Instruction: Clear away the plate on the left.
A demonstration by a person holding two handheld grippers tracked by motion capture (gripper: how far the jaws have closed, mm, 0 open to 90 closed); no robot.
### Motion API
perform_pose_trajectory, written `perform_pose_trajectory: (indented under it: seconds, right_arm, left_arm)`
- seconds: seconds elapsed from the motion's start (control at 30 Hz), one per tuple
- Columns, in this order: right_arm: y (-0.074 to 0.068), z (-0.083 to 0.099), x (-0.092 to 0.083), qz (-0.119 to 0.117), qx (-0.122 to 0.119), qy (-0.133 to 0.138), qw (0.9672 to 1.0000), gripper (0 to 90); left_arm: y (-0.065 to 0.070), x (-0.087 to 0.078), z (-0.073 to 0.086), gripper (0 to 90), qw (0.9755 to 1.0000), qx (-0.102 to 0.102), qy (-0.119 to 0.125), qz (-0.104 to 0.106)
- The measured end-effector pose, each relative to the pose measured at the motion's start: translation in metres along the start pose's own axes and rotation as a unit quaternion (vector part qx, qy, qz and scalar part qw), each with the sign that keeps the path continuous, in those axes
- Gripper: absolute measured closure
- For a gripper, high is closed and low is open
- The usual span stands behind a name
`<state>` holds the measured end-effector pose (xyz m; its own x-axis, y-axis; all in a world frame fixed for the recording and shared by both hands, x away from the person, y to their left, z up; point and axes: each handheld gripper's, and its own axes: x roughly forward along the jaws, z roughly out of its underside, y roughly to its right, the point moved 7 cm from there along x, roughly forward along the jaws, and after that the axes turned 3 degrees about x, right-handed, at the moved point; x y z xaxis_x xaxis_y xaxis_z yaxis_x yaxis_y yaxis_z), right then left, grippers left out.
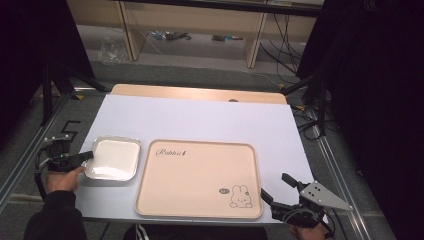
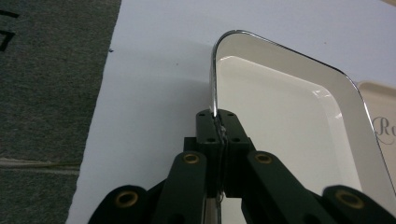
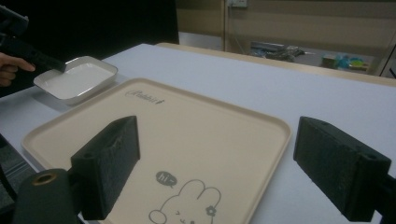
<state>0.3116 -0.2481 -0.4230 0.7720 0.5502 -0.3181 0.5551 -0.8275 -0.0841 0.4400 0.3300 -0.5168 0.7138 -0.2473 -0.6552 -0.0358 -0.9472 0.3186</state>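
A small white dish [image 1: 113, 158] with a shiny silver rim sits on the white table [image 1: 210, 120], near its left edge. The left gripper [image 1: 86, 157] pinches the dish's left rim, its two black jaws closed tight on the thin edge. A hand [image 1: 62, 178] holds this gripper from below.

Just to the right of the dish lies a big beige tray [image 1: 200, 175]. It has a little rabbit drawing [image 1: 241, 197] in its near right corner and the word "Rabbit" at the top left.

The right gripper [image 1: 280, 190] hangs by the tray's near right corner. Its jaws are wide apart and hold nothing.
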Motion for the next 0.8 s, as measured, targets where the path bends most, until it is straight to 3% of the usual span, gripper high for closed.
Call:
perform_pose_trajectory:
  seconds: [0.17, 0.23, 0.3, 0.33, 0.37, 0.43, 0.8]
  right_arm:
    - [-0.002, 0.000, 0.000, -0.001, 0.007, 0.005, 1.0000, 15.2]
    - [0.000, -0.001, 0.000, -0.001, 0.000, 0.004, 1.0000, 15.2]
    - [-0.003, 0.000, 0.000, -0.010, 0.009, 0.003, 0.9999, 15.2]
    - [-0.001, -0.001, 0.001, -0.006, -0.001, 0.008, 0.9999, 15.2]
    - [-0.003, 0.000, 0.001, -0.013, 0.009, 0.007, 0.9998, 15.2]
    - [-0.001, 0.000, -0.001, -0.006, 0.000, 0.002, 1.0000, 15.2]
    - [-0.001, -0.001, 0.000, -0.006, -0.001, 0.006, 1.0000, 15.2]
  left_arm:
    - [0.006, -0.001, -0.002, 88.2, 0.9999, -0.001, 0.003, 0.013]
    - [0.008, -0.002, -0.002, 88.2, 0.9999, 0.001, 0.001, 0.016]
    - [0.009, -0.003, -0.003, 88.2, 0.9998, 0.001, 0.005, 0.019]
    - [0.009, -0.003, -0.004, 88.2, 0.9998, -0.001, 0.008, 0.020]
    - [0.009, -0.004, -0.004, 88.2, 0.9997, -0.002, 0.011, 0.021]
    - [0.009, -0.004, -0.005, 88.2, 0.9997, -0.002, 0.012, 0.023]
    - [0.023, -0.010, -0.011, 88.2, 0.9984, -0.004, 0.029, 0.050]
